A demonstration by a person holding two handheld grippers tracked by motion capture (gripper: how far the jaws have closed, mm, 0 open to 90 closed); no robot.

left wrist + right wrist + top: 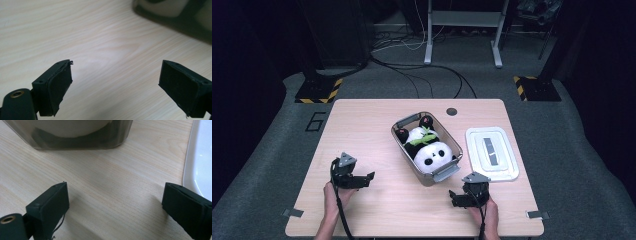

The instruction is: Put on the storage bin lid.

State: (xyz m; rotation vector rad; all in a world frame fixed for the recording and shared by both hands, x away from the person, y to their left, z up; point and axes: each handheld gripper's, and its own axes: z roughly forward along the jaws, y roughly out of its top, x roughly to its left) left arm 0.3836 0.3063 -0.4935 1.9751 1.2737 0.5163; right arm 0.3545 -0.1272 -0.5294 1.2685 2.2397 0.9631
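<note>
The person's two forearms come in from the near edge of the light wooden table (362,130), each hand wrapped around a gripper held low over the wood. The left gripper (362,179) sits near the left side, its black jaws pointing right toward the middle of the table; in the left gripper view the left gripper (115,82) has its jaws spread wide with bare woodgrain between them. The right gripper (456,199) hovers near the front right, jaws pointing left and a little forward, and in the right gripper view the right gripper (115,202) is just as wide apart — nothing between the jaws.

At the centre stands a clear plastic storage box (400,142), set at an angle, with a grey latch handle at each end. Inside lies a panda plush toy (432,154), face up, head toward the near end, a bit of green at its chest. The box's near corner (75,141) looms just ahead of the right gripper, still apart from it.

Just right of the box lies its white lid (507,170), flat on the table — its edge (197,165) runs beside the right gripper's outer jaw. A small dark round grommet (452,111) marks the far edge.
</note>
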